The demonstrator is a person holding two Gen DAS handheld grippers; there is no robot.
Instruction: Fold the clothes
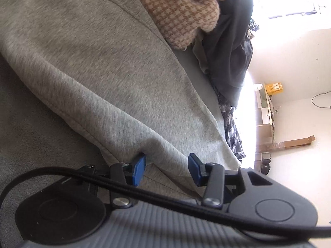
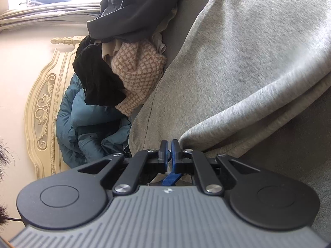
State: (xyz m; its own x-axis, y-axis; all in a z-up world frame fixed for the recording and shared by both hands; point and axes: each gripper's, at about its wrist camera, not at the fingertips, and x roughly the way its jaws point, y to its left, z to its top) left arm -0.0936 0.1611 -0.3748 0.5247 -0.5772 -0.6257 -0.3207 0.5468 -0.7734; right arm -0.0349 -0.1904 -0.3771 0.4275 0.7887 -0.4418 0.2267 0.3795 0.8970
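Left claw point(image 1: 166, 170) apart over grey sweatshirt point(image 1: 99, 62), tilted downward; right claw point(image 2: 169, 153) together.

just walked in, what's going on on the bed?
A person with a gripper in each hand is folding a grey sweatshirt spread on a bed. The left gripper has its jaws open with a fold of the sweatshirt's edge between them, not pinched. The right gripper has its jaws shut beside the sweatshirt's hem; whether it pinches cloth is unclear. A pile of other clothes waits near the headboard.
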